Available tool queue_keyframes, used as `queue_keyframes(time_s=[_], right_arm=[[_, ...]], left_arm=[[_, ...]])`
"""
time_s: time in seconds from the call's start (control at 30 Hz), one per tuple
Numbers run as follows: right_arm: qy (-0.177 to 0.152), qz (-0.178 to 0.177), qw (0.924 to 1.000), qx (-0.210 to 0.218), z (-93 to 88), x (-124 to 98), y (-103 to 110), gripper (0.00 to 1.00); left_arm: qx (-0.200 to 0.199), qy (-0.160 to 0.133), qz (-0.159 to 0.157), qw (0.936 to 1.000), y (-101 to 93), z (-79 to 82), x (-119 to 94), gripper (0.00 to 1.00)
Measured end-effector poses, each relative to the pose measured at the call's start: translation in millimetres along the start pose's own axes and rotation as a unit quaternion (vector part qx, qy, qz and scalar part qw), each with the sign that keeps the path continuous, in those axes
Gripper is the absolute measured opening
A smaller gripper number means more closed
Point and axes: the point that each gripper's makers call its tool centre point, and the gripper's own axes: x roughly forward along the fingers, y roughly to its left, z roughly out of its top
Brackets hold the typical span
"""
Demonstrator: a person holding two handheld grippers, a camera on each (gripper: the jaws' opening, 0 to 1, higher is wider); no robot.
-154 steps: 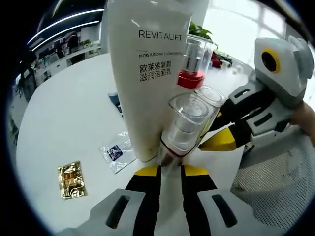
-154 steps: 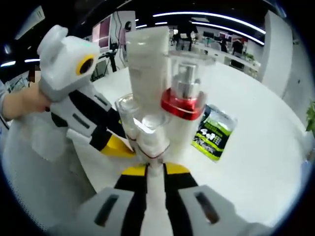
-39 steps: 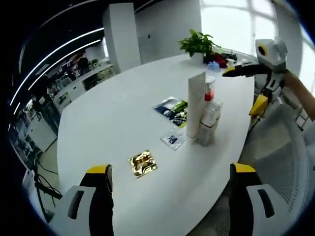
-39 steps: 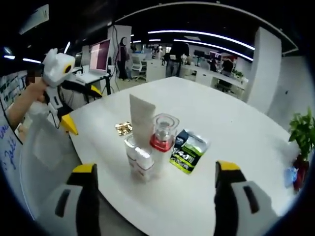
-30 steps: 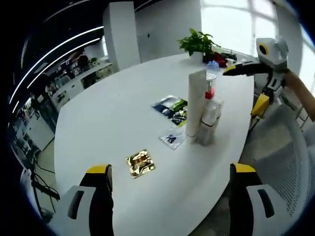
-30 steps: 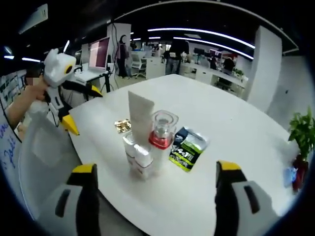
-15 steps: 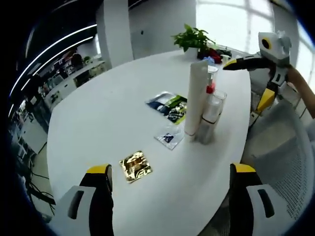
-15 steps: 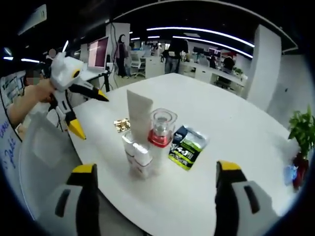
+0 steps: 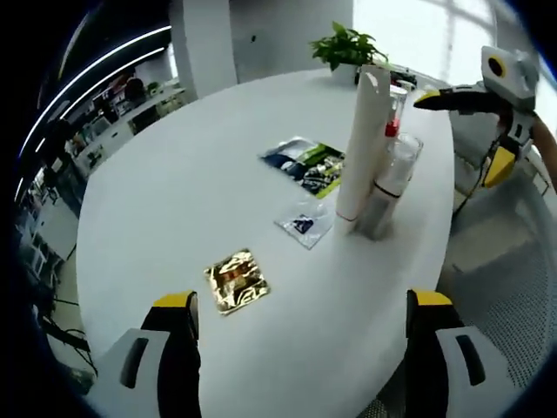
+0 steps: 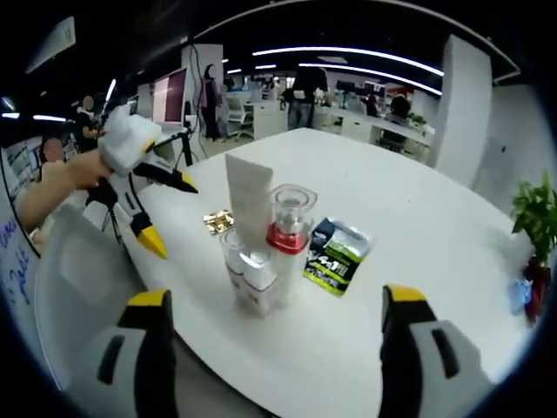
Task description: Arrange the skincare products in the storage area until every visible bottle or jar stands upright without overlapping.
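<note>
A tall white tube (image 9: 361, 144) stands upright on the white table (image 9: 174, 183), cap end down. Close beside it stand a pump bottle with a red collar and clear cap (image 9: 396, 104) and two small clear-capped bottles (image 9: 390, 183). The right gripper view has the same cluster: tube (image 10: 250, 205), red-collared bottle (image 10: 287, 235), small bottles (image 10: 246, 270). My left gripper (image 9: 302, 300) is open, well back from the cluster. My right gripper (image 10: 276, 298) is open too, on the other side. Each gripper appears in the other's view, with jaws spread: left gripper (image 10: 139, 178), right gripper (image 9: 487, 109).
A green and black sachet (image 9: 305, 165), a small clear sachet (image 9: 305, 224) and a gold foil sachet (image 9: 235, 280) lie flat on the table beside the bottles. A potted plant (image 9: 348, 48) stands at the far edge. A mesh chair back (image 10: 78, 261) sits by the table's edge.
Five seconds ago both grippers were shut on the small bottles; both have let go and drawn back. Over the last second the left gripper has come nearer the table.
</note>
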Motion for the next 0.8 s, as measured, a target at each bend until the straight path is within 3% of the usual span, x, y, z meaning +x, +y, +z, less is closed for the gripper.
queue_keyframes(time_s=[0.1,0.4,0.8], right_arm=[[-0.004,0.000,1.0000,0.005,1.0,-1,0,1.00],[-0.003,-0.009,0.9998,0.018,-4.2,-4,-3,1.00],[0.002,-0.013,0.9996,0.025,-9.4,-3,-5,1.00]], left_arm=[[-0.034,-0.010,0.002,0.9994,4.6,3.2,4,0.92],[-0.079,-0.011,-0.013,0.9967,9.8,6.4,21,0.76],[-0.073,0.021,-0.024,0.9968,7.1,-0.1,44,0.73]])
